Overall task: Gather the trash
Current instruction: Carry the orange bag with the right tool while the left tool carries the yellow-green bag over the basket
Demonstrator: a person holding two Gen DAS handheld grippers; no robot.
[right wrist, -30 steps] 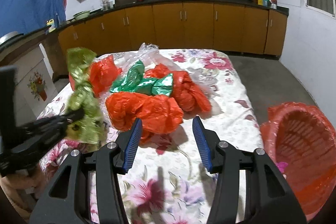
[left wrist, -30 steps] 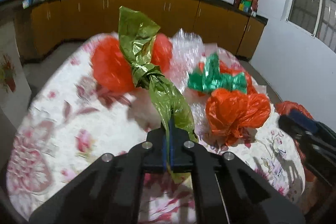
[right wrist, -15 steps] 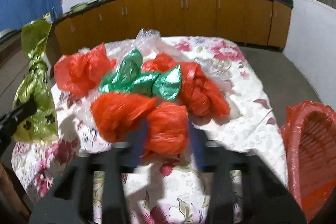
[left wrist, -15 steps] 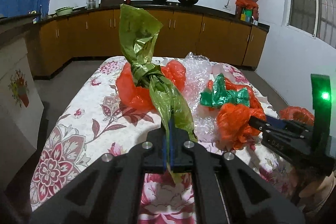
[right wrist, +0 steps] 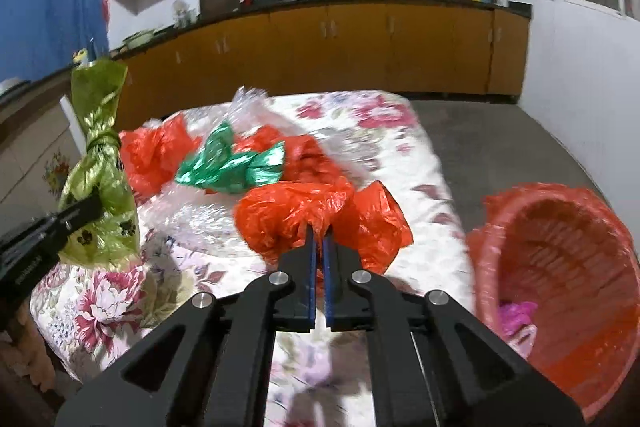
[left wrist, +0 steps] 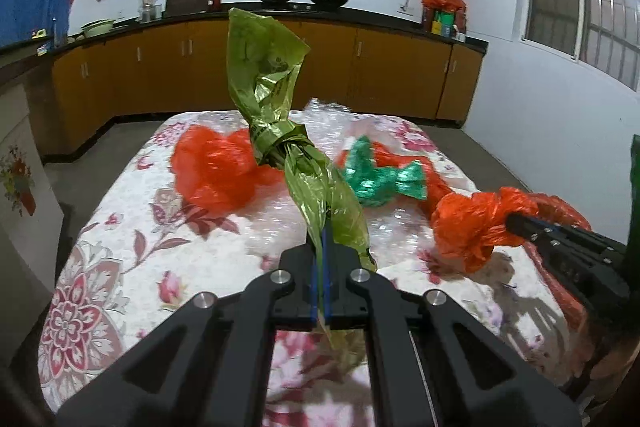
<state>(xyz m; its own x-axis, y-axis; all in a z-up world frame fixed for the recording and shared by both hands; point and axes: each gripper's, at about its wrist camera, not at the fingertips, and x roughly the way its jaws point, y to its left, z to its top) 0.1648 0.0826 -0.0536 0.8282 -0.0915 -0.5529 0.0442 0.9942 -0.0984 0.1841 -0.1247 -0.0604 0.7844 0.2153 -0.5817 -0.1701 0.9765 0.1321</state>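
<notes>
Left gripper clamped on green bag, long axis upright; right gripper just closed on orange bag

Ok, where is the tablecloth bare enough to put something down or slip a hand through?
Bare tablecloth lies along the near left, between the table edge and the left red bag. A narrower strip runs on the basket side. The middle is crowded: green foil wrapper, red bags and clear plastic touch or overlap.
</notes>
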